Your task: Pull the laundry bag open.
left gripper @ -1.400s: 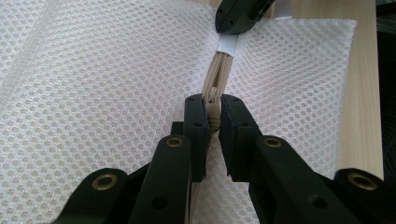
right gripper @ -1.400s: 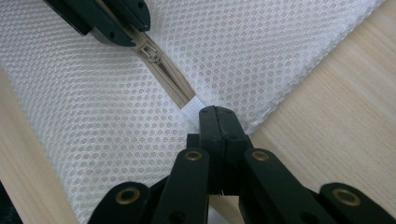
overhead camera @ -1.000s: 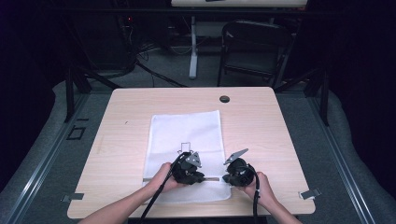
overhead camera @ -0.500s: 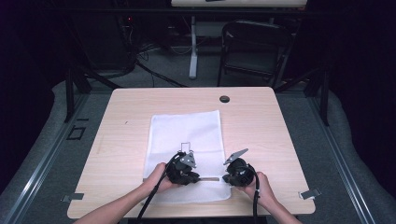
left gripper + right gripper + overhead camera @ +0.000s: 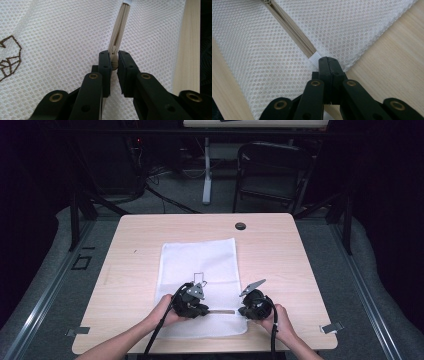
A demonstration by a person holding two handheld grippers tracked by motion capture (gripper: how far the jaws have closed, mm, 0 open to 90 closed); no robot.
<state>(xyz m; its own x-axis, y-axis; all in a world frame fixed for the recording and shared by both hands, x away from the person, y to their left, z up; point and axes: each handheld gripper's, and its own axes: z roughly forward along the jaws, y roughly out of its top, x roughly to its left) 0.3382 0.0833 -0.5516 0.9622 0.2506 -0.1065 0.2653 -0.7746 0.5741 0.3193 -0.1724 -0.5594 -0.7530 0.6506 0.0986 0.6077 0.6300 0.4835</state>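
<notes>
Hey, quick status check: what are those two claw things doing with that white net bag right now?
Left gripper shut on zipper pull. Right gripper shut on mesh bag edge at the zipper end. Bag flat on table. Nothing in the way.

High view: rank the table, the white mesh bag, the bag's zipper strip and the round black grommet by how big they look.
1. Table, largest.
2. White mesh bag.
3. Zipper strip, a thin line between the left gripper and right gripper.
4. Black grommet, smallest, though it sits farther from the camera.

wooden table [image 5: 300, 250], perhaps a chair [image 5: 272, 172]
</notes>
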